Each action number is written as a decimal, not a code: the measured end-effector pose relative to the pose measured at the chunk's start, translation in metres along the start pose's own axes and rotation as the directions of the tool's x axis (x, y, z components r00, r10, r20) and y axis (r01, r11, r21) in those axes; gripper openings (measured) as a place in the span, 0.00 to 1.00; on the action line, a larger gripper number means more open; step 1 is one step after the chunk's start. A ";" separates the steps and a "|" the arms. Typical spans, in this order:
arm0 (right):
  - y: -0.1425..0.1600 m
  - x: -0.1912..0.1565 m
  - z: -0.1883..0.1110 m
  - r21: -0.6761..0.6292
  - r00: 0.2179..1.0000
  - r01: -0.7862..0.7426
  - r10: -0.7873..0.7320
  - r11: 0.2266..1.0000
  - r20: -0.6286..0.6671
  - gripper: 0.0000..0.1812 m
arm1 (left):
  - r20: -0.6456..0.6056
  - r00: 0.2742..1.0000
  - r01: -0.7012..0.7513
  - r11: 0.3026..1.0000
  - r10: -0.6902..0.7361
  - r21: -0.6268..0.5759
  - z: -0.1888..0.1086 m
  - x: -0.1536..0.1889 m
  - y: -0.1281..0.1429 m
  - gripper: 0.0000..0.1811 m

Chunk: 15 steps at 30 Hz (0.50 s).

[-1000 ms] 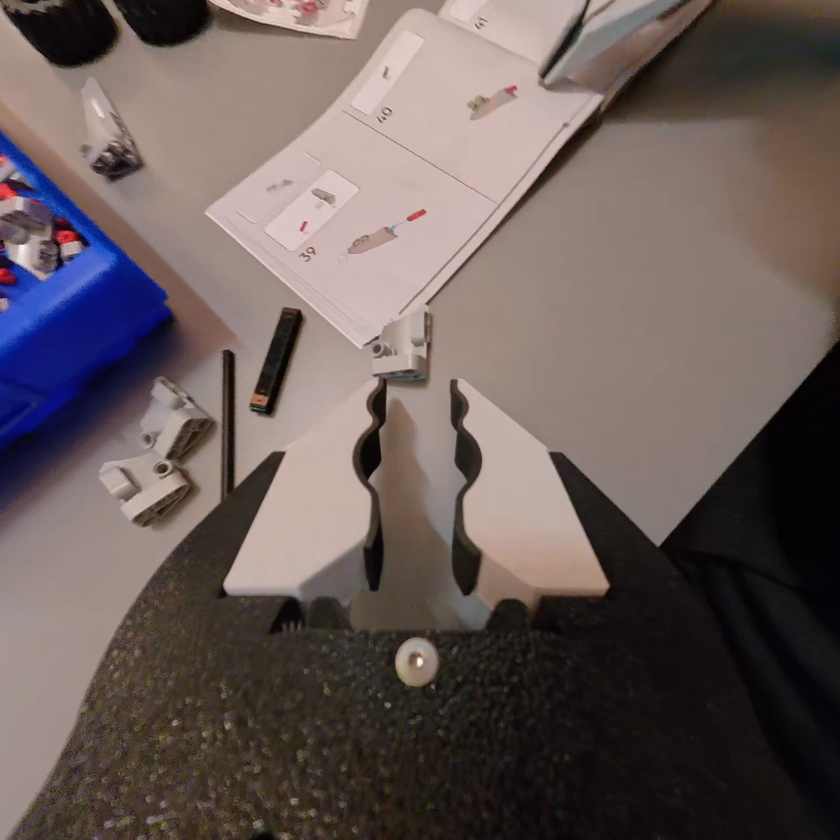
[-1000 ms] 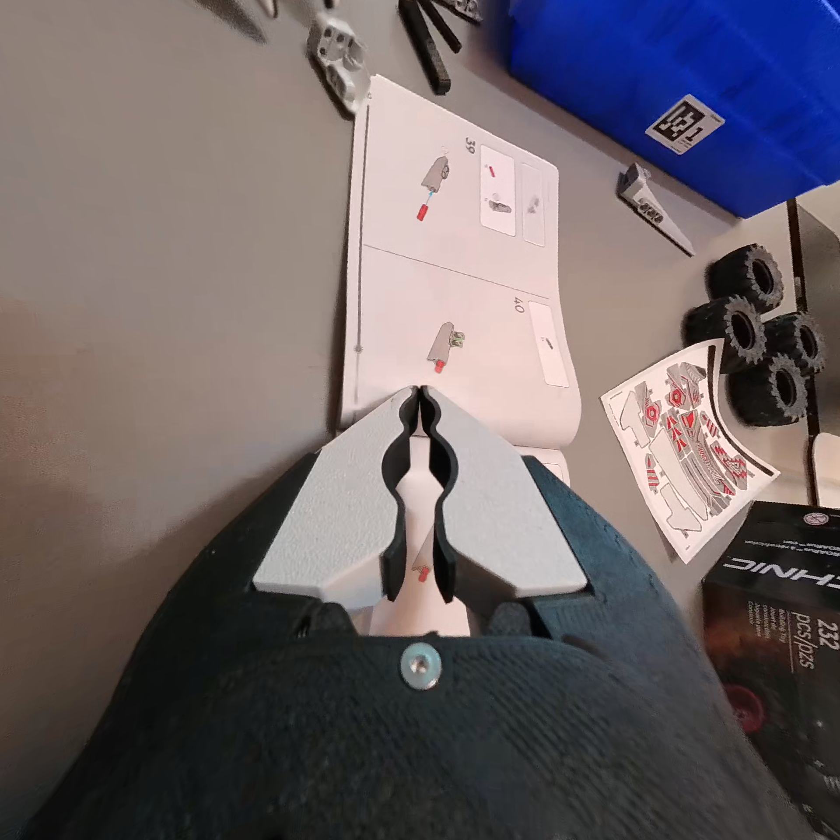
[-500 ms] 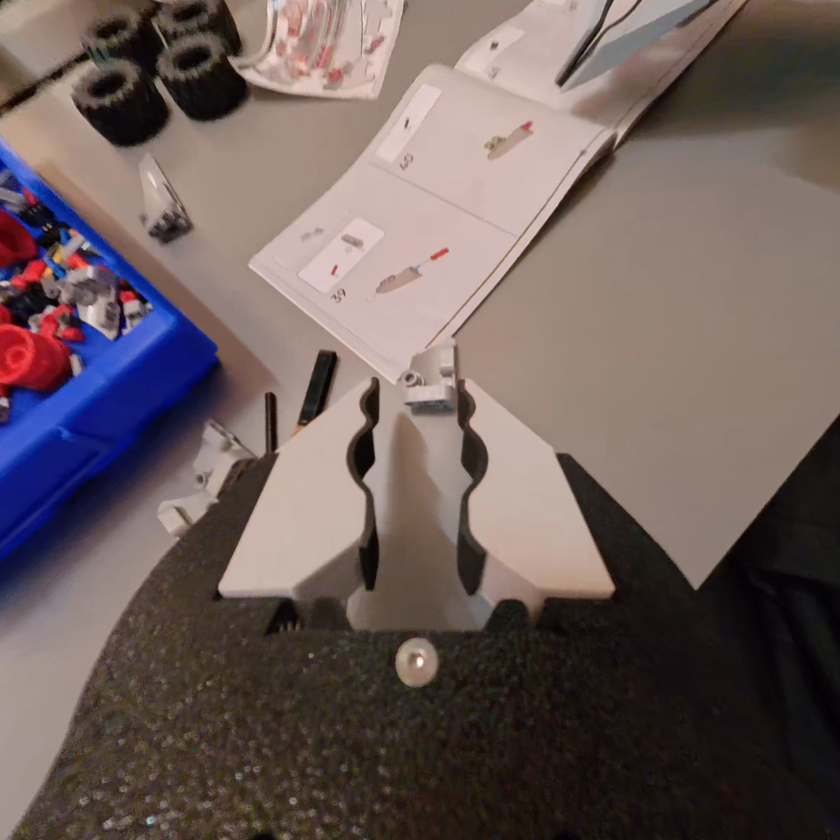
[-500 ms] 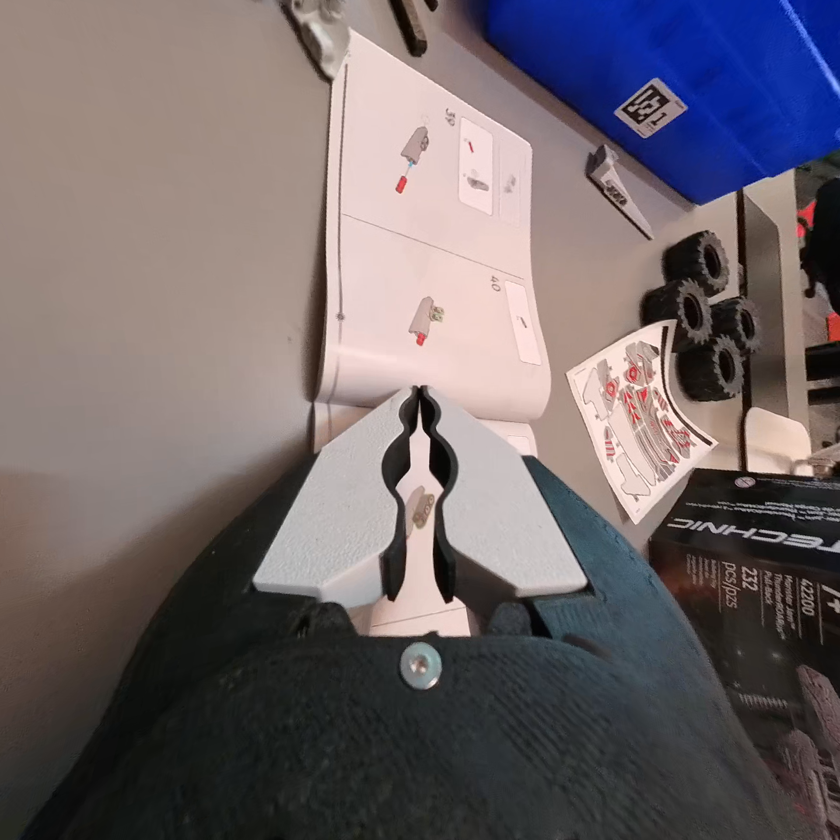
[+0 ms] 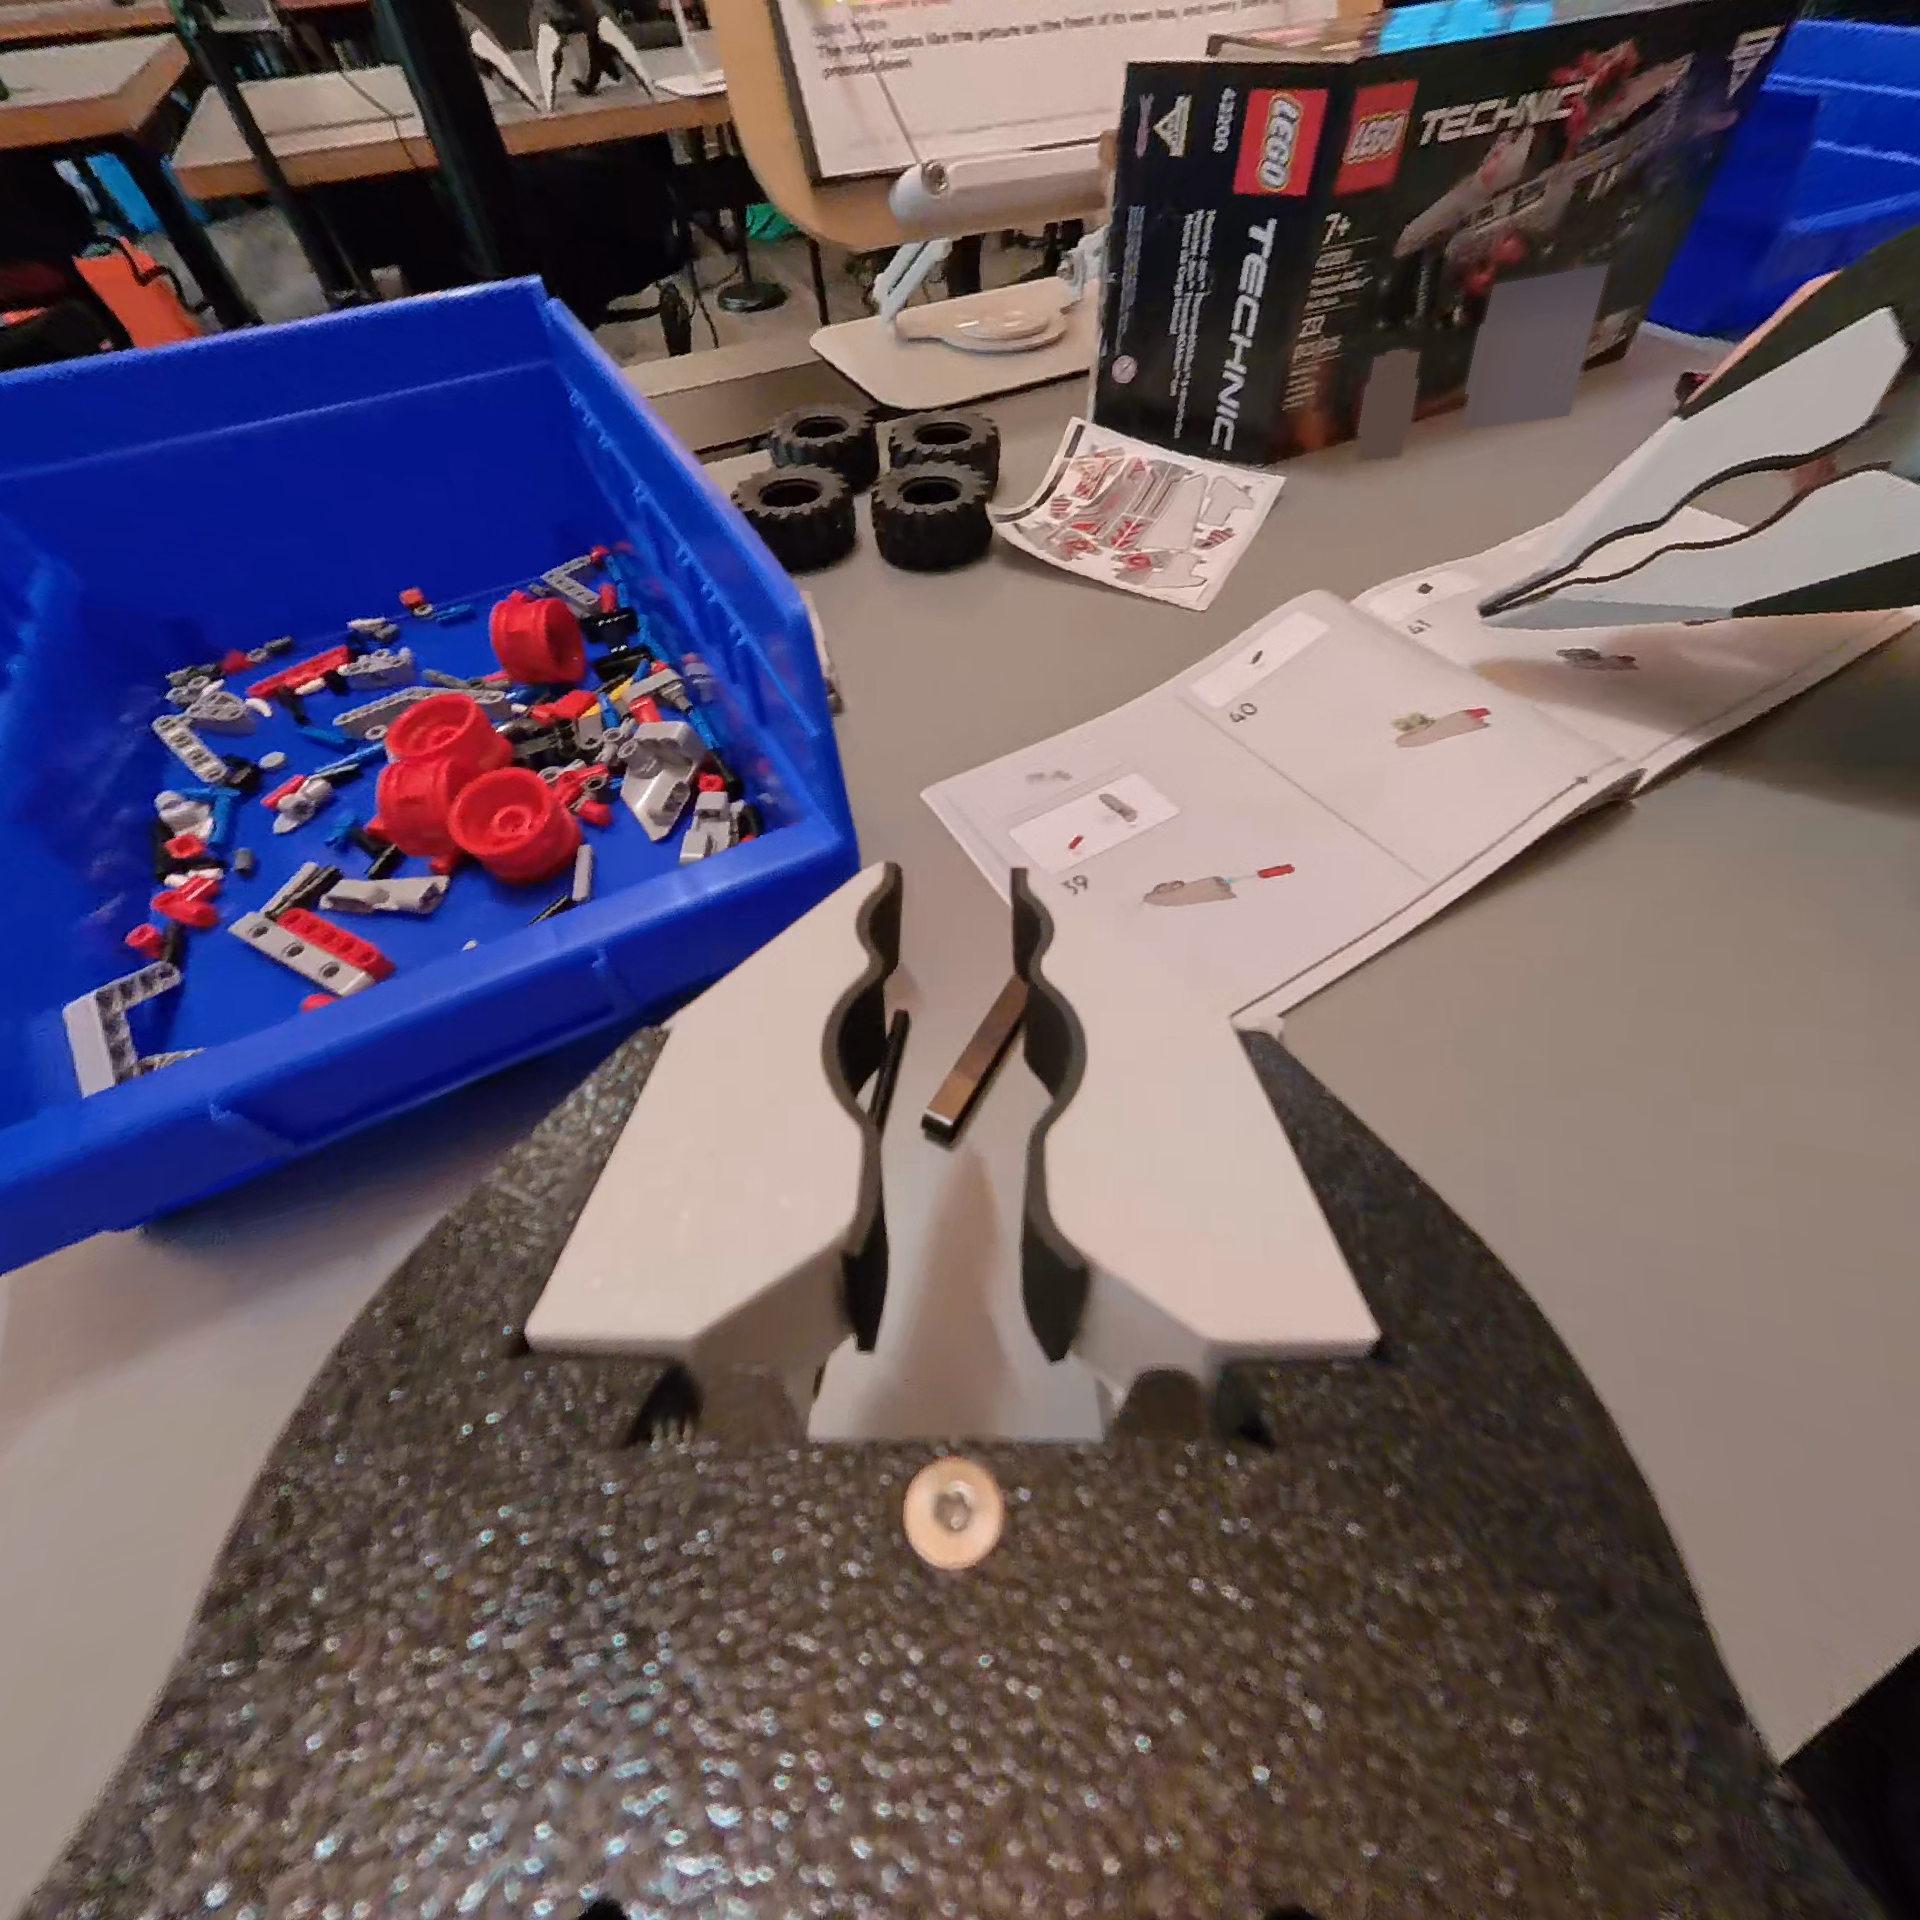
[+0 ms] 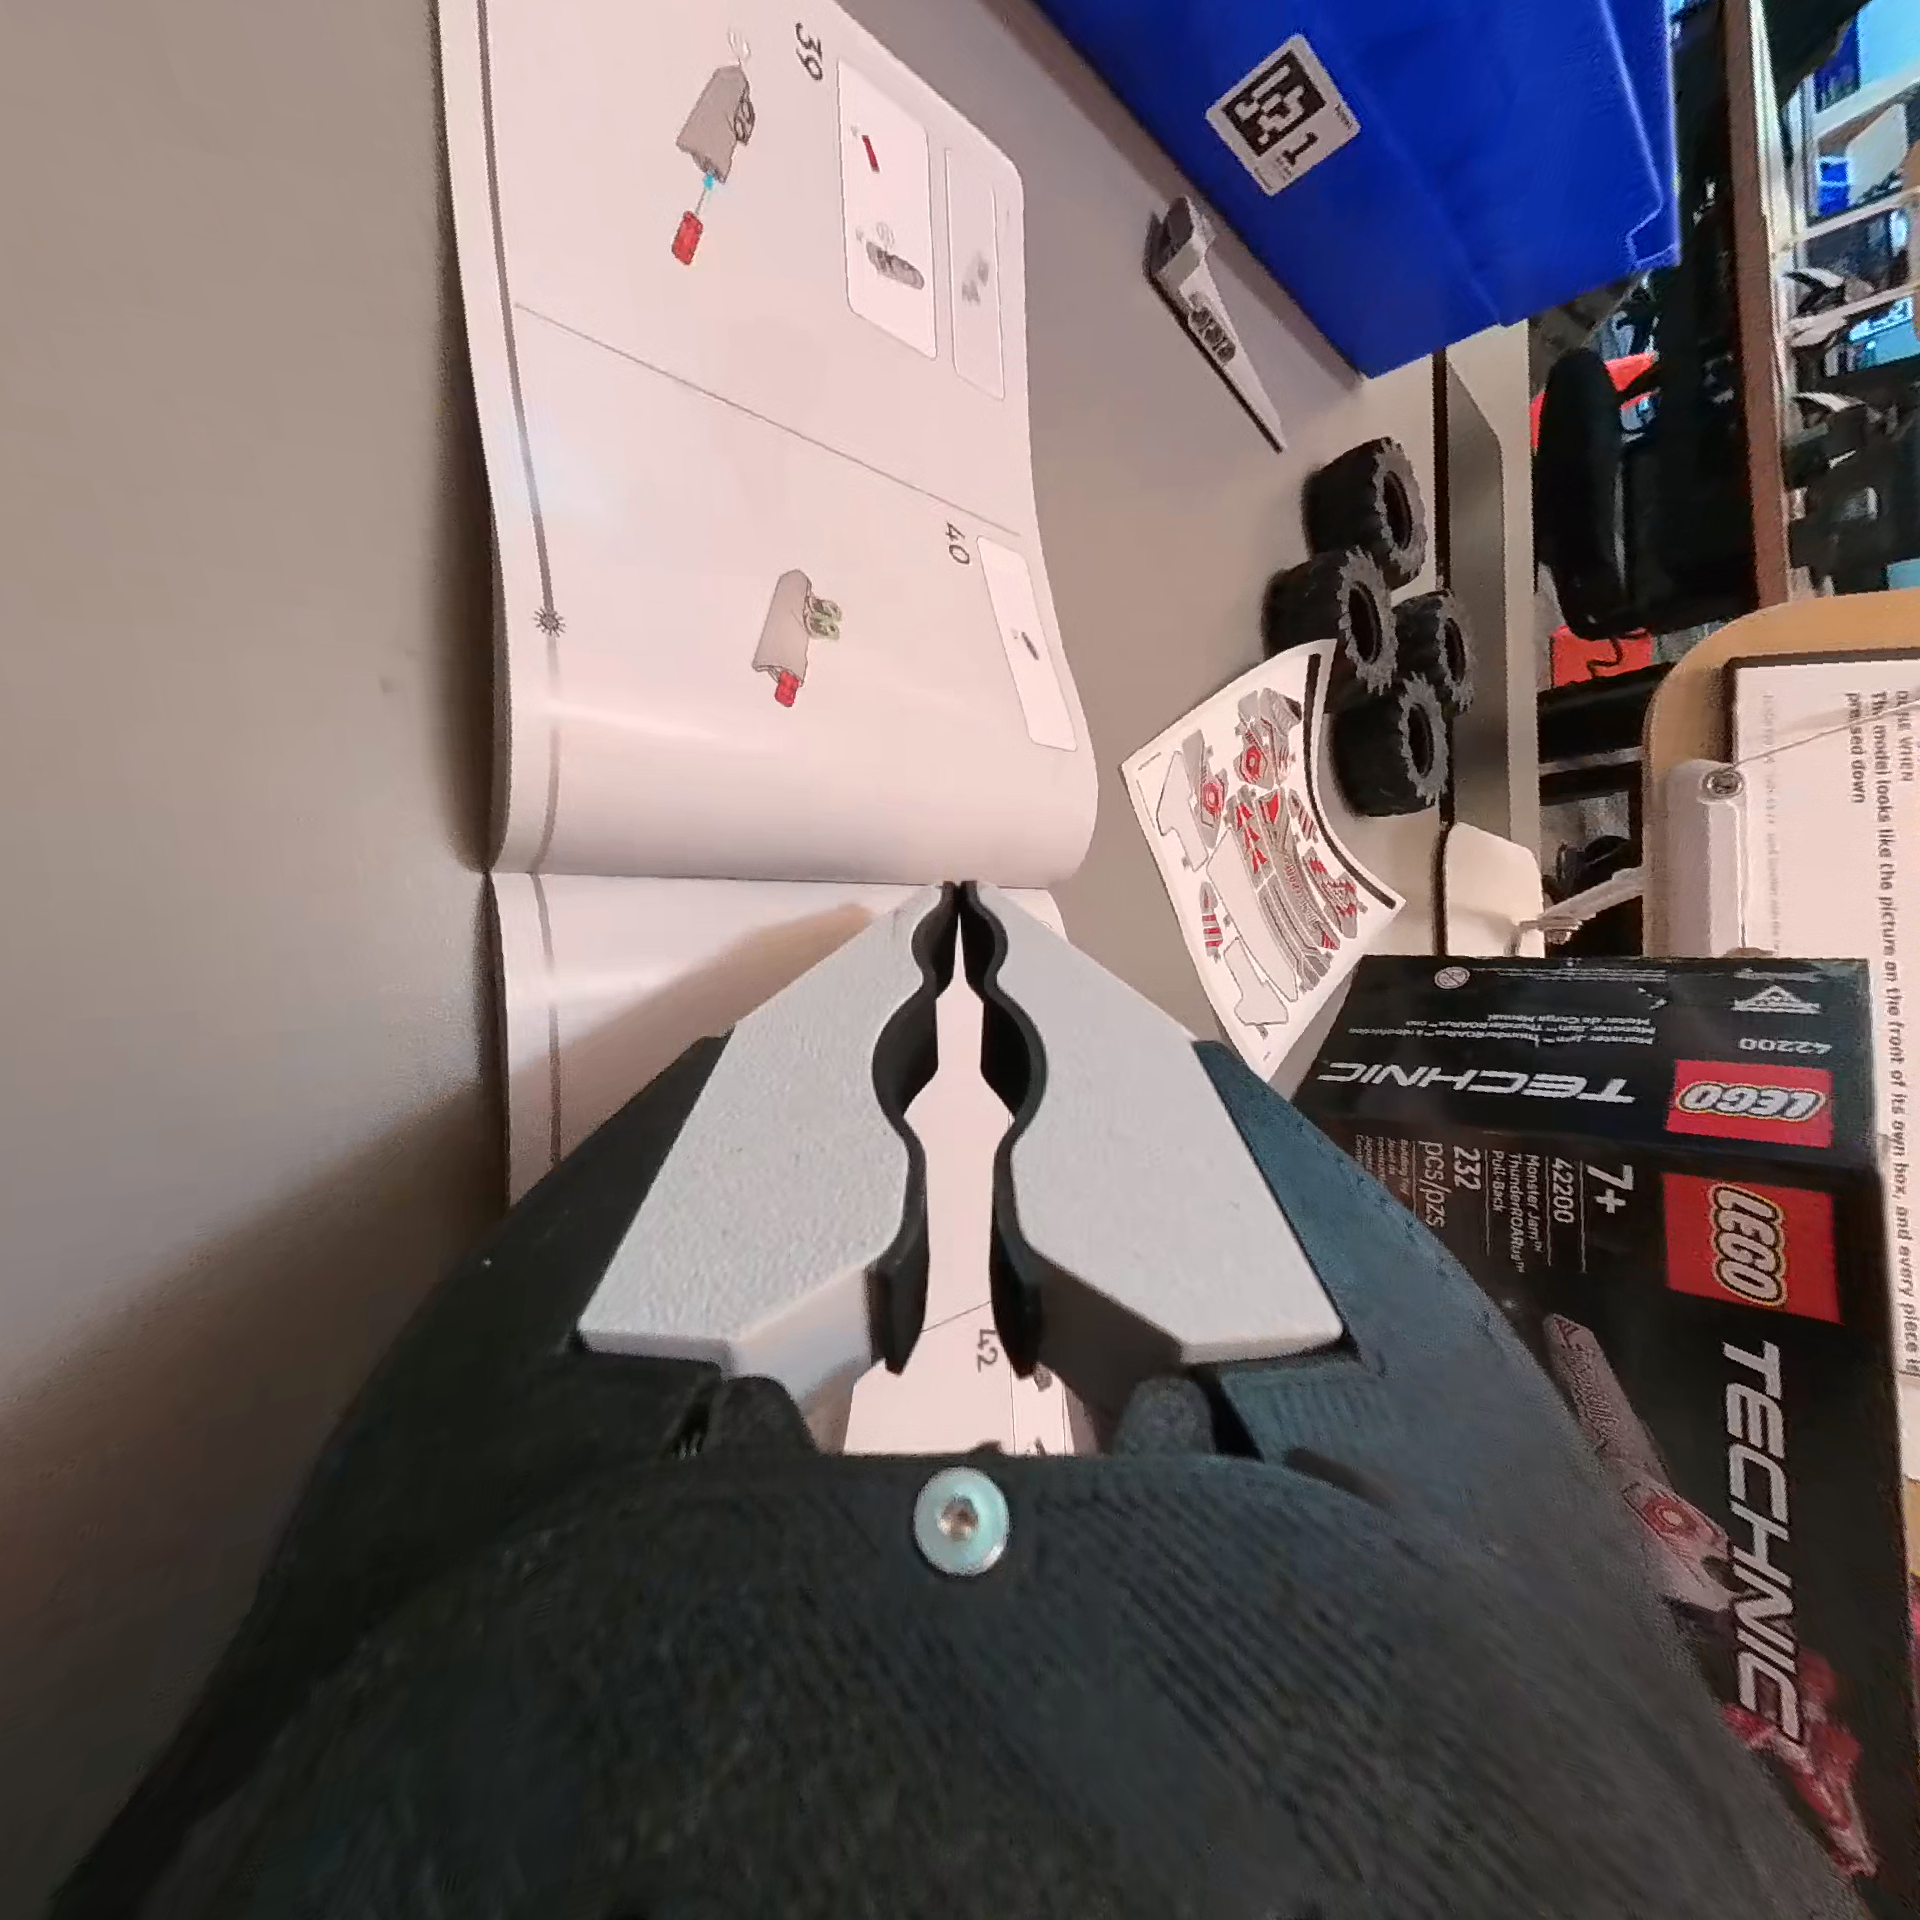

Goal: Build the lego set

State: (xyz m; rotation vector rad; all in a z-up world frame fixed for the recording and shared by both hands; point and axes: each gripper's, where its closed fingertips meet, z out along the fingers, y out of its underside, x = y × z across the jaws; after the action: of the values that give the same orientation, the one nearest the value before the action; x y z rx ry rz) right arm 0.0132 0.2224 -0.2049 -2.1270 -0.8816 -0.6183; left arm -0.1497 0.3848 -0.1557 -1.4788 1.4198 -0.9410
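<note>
My left gripper (image 5: 954,896) is open and empty, low over the grey table beside the blue parts bin (image 5: 665,987). A black beam (image 5: 977,1060) and a thin black axle (image 5: 889,1070) lie on the table, seen between its fingers. The bin holds red wheel hubs (image 5: 447,769) and several small grey, red and black pieces. The open instruction booklet (image 5: 1299,790) lies to the right. My right gripper (image 6: 956,896) is shut, tips at the booklet's (image 6: 748,499) fold; it also shows in the left wrist view (image 5: 1496,608). I cannot tell if it pinches a page.
Black tyres (image 5: 873,488) and a sticker sheet (image 5: 1143,509) lie behind the booklet. The set's box (image 5: 1403,239) stands at the back right and shows next to my right gripper (image 6: 1610,1195). A grey wedge piece (image 6: 1205,281) lies by the bin (image 6: 1403,156). Tip to tip, the grippers are about 25 centimetres apart.
My left gripper has drawn back and tilted up, so the bin's inside and the room show; the small grey piece ahead of its tips is out of sight. My right gripper has slid back along the booklet.
</note>
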 end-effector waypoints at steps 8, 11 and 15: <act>0.005 -0.001 0.003 -0.037 1.000 0.030 -0.031 0.999 -0.004 0.00 | 0.047 0.997 0.059 0.998 -0.059 0.007 -0.005 -0.013 0.005 0.08; 0.005 -0.001 0.003 -0.038 1.000 0.028 -0.029 0.999 -0.008 0.00 | 0.054 0.996 0.068 0.998 -0.069 0.005 -0.005 -0.016 0.007 0.08; 0.007 -0.001 0.005 -0.038 1.000 0.024 -0.024 0.999 -0.006 0.00 | 0.054 0.996 0.070 0.998 -0.070 0.007 -0.003 -0.018 0.006 0.08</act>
State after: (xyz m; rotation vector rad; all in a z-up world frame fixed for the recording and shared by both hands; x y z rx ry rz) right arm 0.0181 0.2225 -0.2114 -2.1499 -0.8996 -0.6585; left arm -0.1564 0.4028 -0.1597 -1.5476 1.3332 -0.9397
